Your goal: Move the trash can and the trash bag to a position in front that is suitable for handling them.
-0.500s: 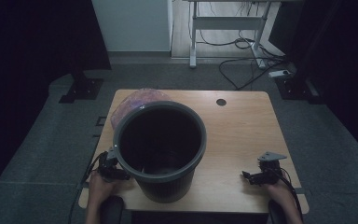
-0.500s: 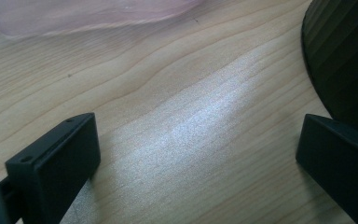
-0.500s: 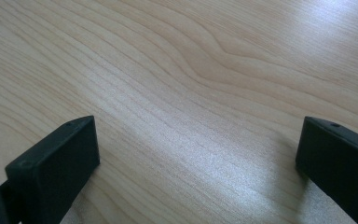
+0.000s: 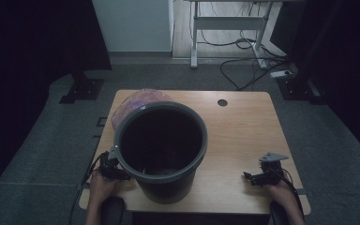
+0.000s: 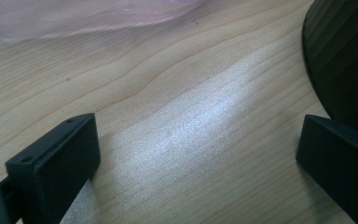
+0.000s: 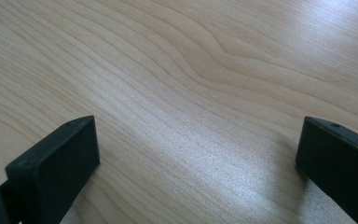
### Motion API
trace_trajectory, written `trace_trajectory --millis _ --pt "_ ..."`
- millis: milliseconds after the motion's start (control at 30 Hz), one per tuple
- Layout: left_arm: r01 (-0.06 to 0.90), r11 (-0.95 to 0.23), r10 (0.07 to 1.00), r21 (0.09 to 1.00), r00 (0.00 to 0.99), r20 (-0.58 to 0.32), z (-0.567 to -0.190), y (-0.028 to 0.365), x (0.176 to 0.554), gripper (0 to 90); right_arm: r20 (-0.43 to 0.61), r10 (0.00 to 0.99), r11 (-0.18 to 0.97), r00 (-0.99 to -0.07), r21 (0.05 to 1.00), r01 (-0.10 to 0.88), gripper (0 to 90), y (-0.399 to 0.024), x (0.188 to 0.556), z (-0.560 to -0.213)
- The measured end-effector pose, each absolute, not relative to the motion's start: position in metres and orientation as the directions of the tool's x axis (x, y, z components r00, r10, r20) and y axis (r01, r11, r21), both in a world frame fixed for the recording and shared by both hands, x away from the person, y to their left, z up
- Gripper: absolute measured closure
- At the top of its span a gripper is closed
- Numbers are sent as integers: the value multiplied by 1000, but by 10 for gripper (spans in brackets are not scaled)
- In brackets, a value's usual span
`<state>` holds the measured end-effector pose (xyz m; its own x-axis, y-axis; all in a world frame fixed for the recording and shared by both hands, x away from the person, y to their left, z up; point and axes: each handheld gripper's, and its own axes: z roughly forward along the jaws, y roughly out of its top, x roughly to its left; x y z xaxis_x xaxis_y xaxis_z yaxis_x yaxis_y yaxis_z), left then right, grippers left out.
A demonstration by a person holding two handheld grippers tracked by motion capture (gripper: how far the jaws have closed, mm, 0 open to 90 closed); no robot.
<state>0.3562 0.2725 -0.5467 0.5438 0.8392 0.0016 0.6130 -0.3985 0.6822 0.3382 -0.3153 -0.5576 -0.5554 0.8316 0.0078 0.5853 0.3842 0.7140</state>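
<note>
Both claws wide, holding nothing: left gripper [image 4: 114, 172] lower left beside bin [image 4: 161, 150]; right gripper [image 4: 258, 177] lower right over table [image 4: 243, 136].

Room dim — grey carpet floor [image 4: 42, 154] throughout. Light wooden table [image 4: 243, 136] at centre. Behind it, a white wall panel [image 4: 133, 26], a metal desk frame [image 4: 225, 33] and loose cables [image 4: 243, 61] — black drapes [image 4: 28, 42] at both sides.
</note>
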Motion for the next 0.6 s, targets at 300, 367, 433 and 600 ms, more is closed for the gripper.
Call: trace_trajectory --millis 300,367,433,600 --pt "600 -357 853 716 522 -12 -531 275 361 0 7 831 385 -556 714 584 0 -315 338 -558" --pt "586 -359 852 727 524 -1 -528 275 364 0 7 831 385 -556 714 585 0 -315 338 -558" --pt "580 -366 852 728 524 11 -524 275 367 0 7 832 384 -555 714 586 0 -315 338 -558" --pt "579 -348 861 737 509 7 -514 275 380 0 7 834 382 -552 714 586 0 -315 339 -558"
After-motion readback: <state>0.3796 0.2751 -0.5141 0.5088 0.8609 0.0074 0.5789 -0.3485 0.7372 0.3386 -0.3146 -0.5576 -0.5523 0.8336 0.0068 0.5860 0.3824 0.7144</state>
